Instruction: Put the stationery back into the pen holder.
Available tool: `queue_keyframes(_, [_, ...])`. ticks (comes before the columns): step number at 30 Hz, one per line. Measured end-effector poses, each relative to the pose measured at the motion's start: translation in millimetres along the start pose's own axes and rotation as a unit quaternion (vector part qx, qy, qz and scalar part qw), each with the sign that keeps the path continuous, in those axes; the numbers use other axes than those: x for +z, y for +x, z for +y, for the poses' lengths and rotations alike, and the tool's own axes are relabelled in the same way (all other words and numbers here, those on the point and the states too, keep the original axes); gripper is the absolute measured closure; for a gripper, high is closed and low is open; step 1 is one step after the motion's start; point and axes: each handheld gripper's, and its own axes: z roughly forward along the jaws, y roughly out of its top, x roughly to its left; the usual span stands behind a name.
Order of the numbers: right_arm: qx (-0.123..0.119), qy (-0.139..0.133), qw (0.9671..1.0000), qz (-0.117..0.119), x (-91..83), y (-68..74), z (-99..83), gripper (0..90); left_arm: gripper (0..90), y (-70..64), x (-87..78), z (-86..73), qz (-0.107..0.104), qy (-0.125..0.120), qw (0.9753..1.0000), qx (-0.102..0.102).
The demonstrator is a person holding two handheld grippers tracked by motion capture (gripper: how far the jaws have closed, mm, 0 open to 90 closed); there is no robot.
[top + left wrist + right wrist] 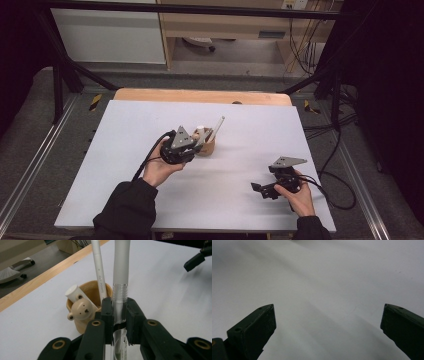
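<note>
My sleeves [127, 207] are black. Each black two-jaw tool, left [117, 315] and right [328, 322], carries a grey three-cornered plate, brass-ringed screw holes and a trailing black cable.

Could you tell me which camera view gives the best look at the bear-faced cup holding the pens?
The left gripper view shows it best: the bear-faced cup sits close, with its bear head and two white pens inside, just beyond the left gripper, shut on a clear pen. In the high view the cup is small and partly hidden behind that gripper.

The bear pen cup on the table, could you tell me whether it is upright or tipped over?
Upright. In the left gripper view the bear pen cup stands on its base, mouth up, with a white pen leaning inside.
</note>
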Motion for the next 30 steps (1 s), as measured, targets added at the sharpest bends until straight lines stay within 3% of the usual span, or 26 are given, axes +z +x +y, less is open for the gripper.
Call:
queue_keyframes(4, [0.000, 0.005, 1.0000, -0.004, -0.2, -1.2, -3.0, 0.8, 78.1, 5.6, -0.3, 7.7, -0.001, -0.014, 0.9996, -0.024])
queue_keyframes(13, [-0.001, 0.010, 1.0000, 0.000, -0.8, -0.4, -3.6, 0.8, 78.1, 15.2, 2.2, 25.0, 0.006, -0.034, 0.9984, -0.044])
queue_keyframes(15, [-0.001, 0.011, 0.9999, 0.001, -1.1, -0.3, -3.7, 0.8, 78.2, 18.6, 4.2, 28.3, 0.004, -0.039, 0.9976, -0.057])
queue_keyframes(30, [-0.003, 0.012, 0.9999, 0.002, -1.0, -0.8, -3.9, 0.8, 78.1, 28.4, 28.4, 48.5, 0.012, -0.054, 0.9959, -0.071])
